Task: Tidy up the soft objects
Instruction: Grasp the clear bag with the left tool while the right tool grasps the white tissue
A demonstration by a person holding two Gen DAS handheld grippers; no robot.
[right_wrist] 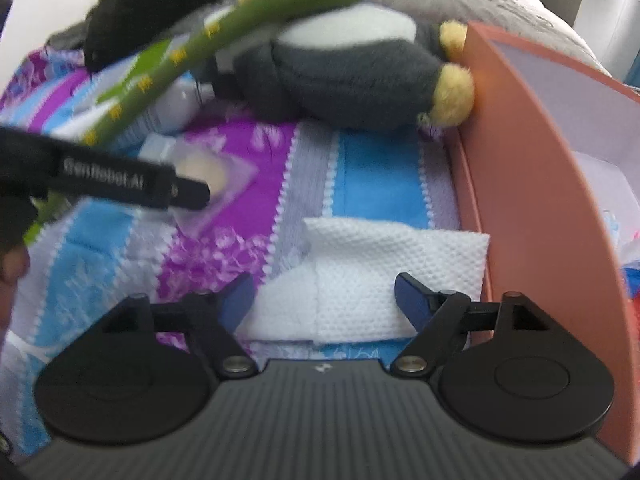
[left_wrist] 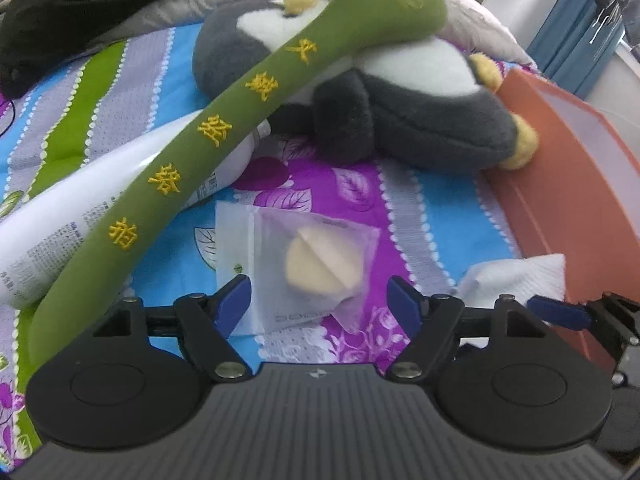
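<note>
Left gripper jaws apart, sponge packet between them, untouched

The left gripper is showing a ribbed dark grey housing with a small white emblem; either side of that emblem, round black discs are sitting, black linkages are carrying silver screws, and blue pads are tipping the fingers; the right gripper is looking alike; white lettering is marking the left gripper's side.
</note>
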